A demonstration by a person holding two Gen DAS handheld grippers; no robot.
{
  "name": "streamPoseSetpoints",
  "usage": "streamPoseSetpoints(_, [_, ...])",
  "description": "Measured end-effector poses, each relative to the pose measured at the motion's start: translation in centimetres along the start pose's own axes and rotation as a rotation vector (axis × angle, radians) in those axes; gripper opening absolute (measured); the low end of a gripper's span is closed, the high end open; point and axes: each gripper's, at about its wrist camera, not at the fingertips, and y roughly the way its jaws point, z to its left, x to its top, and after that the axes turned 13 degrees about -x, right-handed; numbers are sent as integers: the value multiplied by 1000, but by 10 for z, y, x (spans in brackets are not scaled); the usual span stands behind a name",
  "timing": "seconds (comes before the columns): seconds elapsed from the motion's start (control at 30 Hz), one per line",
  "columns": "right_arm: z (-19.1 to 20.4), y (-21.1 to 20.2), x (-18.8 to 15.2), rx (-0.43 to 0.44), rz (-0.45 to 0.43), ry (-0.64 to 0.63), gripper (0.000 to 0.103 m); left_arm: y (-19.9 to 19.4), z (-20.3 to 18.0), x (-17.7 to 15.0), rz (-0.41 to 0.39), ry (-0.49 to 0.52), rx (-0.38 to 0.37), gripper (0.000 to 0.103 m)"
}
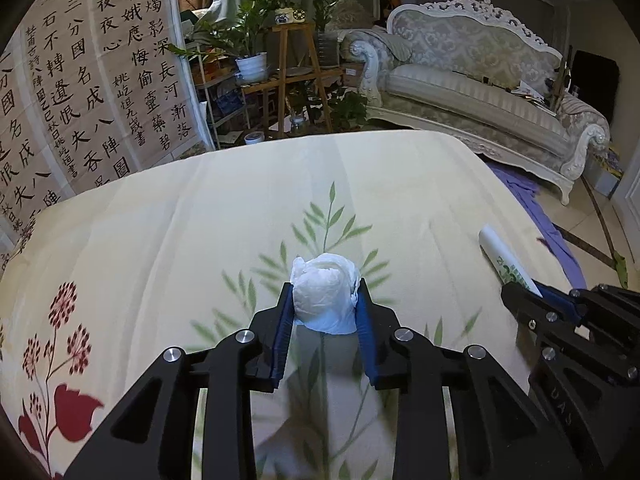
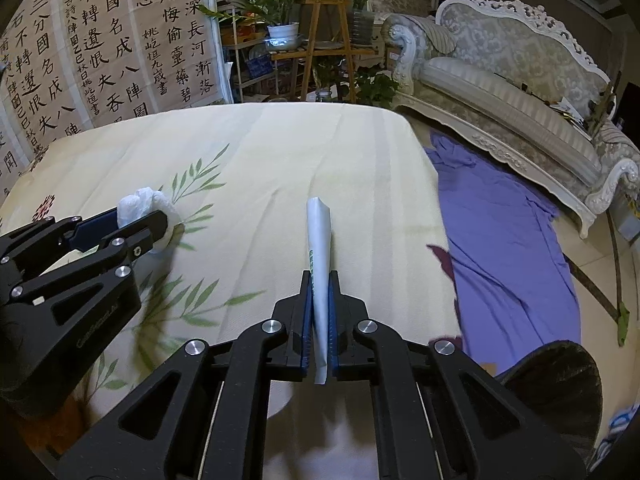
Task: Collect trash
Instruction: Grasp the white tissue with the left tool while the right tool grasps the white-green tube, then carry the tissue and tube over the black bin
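A crumpled tissue [image 1: 324, 292] is clamped by the left gripper [image 1: 325, 298] above the tablecloth [image 1: 180, 220]. At its 3 o'clock, a flattened paper wrapper [image 2: 319, 248] is pinched by the right gripper [image 2: 320, 300].

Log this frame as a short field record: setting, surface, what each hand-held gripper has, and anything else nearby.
setting: living room with calligraphy wall panels, potted plants and an ornate sofa
surface: table under a cream floral tablecloth
left hand-held gripper: pads pressed on a crumpled white tissue wad
right hand-held gripper: shut on a flattened white paper wrapper with green print
floor: purple cloth spread beside the table
bin: dark rounded rim at lower right of the right wrist view; cannot tell what it is
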Motion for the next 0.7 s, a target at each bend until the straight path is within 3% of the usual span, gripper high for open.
streamPoseSetpoints(0.7, [6,-53,-61,3,-3,14,7,-61,-13,-67,-7,-26,7,30])
